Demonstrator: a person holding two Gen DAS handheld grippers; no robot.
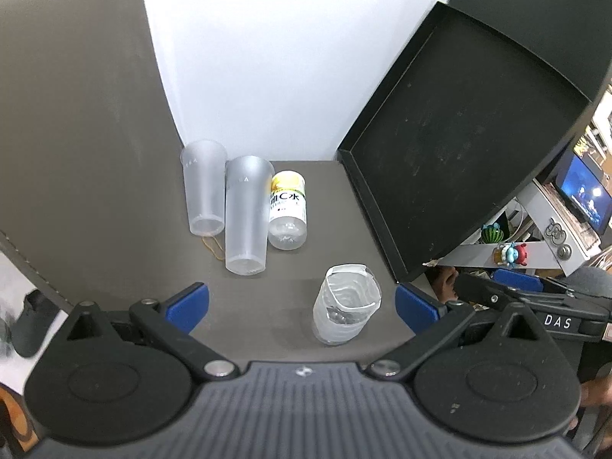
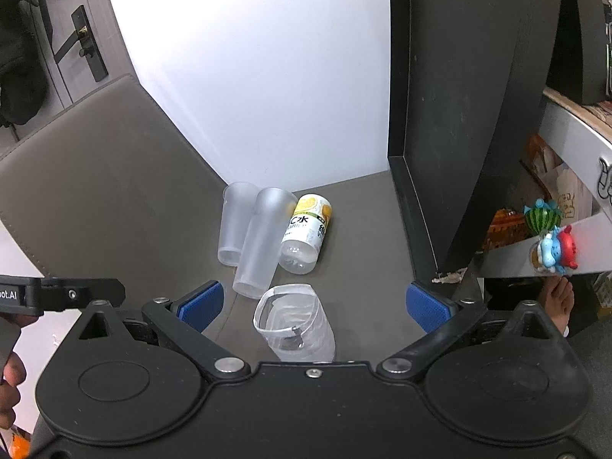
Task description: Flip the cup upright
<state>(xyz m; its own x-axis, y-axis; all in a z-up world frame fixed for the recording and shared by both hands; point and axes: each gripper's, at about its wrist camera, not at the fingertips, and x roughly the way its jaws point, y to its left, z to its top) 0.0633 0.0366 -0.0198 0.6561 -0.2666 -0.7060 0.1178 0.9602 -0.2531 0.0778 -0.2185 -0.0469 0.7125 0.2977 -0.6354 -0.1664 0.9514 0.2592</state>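
Observation:
A small clear crinkled plastic cup stands upright on the grey table, mouth up; it also shows in the right wrist view. Two tall frosted cups lie on their sides behind it: a nearer one and a farther one. My left gripper is open and empty, its blue pads wide apart, the small cup just ahead between them. My right gripper is open and empty, with the small cup between its pads.
A lemon-label plastic bottle lies beside the frosted cups. A black tray leans at the right. White wall behind. A yellow rubber band lies on the table. The right gripper's body shows at the right.

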